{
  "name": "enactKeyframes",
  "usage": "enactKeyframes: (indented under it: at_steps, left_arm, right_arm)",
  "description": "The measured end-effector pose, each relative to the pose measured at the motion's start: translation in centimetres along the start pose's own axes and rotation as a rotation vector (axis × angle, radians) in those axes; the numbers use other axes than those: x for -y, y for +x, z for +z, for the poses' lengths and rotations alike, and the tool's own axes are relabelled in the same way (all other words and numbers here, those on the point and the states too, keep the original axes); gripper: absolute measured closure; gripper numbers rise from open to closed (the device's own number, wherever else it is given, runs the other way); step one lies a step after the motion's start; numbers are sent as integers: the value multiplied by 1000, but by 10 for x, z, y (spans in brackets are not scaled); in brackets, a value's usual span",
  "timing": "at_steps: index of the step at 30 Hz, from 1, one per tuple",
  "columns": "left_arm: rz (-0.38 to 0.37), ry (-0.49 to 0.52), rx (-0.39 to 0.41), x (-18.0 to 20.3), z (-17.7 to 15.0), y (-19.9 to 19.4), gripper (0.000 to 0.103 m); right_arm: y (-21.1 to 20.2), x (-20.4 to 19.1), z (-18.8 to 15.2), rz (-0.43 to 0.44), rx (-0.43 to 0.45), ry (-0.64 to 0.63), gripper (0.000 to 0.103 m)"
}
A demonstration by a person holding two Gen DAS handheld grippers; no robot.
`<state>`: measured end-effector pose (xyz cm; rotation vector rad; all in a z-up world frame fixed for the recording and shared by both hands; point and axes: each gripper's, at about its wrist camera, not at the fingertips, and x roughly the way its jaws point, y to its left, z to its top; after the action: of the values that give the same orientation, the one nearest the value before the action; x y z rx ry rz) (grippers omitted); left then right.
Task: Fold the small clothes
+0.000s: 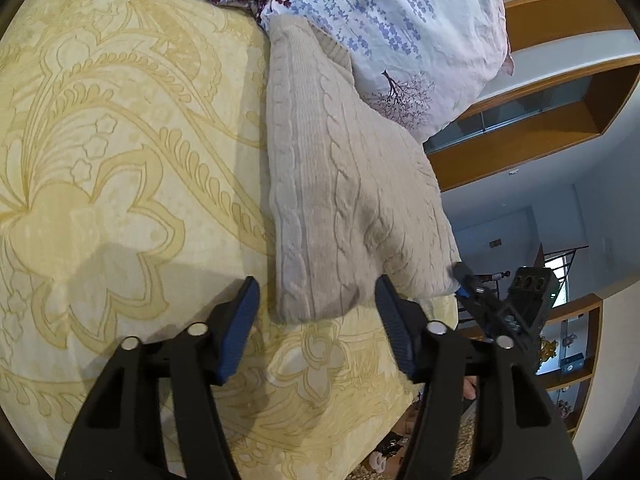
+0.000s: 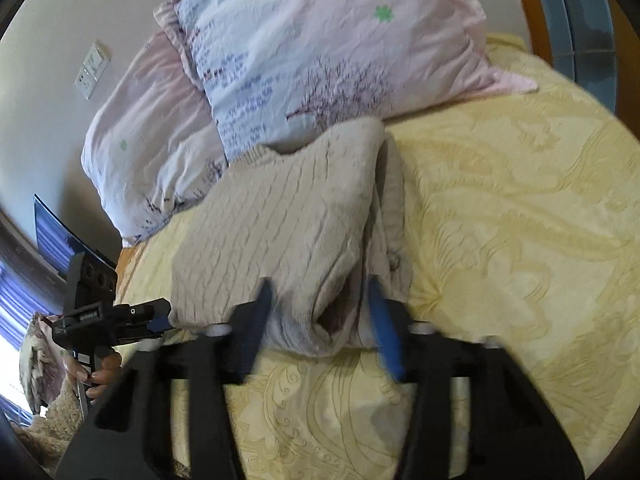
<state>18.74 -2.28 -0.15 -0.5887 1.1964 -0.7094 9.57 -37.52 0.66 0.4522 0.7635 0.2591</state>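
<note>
The beige knitted sweater (image 1: 340,184) lies folded on my yellow bedspread (image 1: 120,160), its far end touching the flowery pillow (image 1: 380,20); my left gripper (image 1: 316,304) is half open at its near edge, holding nothing; my right gripper (image 2: 320,300) has its blue fingers (image 2: 382,320) either side of a thick fold, I think to pinch it; I cannot tell if they squeeze yet.

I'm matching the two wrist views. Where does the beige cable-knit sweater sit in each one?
Left wrist view: the beige cable-knit sweater runs down the centre, its near end between the fingers.
Right wrist view: it lies centre-left, folded, its near edge at the fingertips.
Shared landmark: the floral pillow at the sweater's far end.
</note>
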Motion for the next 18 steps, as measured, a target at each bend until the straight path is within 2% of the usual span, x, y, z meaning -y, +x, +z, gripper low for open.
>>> enactKeyframes:
  at_steps: [1,2,6,8,13,18]
  left_arm:
    - [-4,-6,-5,-1,-1,1,58]
    - [-8,-9,-10,-1,-2,1,62]
    - [-20,10,-4,0,-4,-1,82]
    - [-35,28,1,2,-5,-3,84]
    - [-21,48,-9,0,-10,-2,86]
    - [-8,41,-9,-3,-14,0,87]
  right_arm:
    - [1,1,-1,14,-1,4,91]
    - [-1,0,-2,13,10,1,92]
    - [-33,-17,6,-20,166,-69,95]
    - [-46,-23,6,-48,208,-101,95]
    - [-15,-3,-9,-221,80,-109,95]
    - [3,17,-15,-234,31,-39,95]
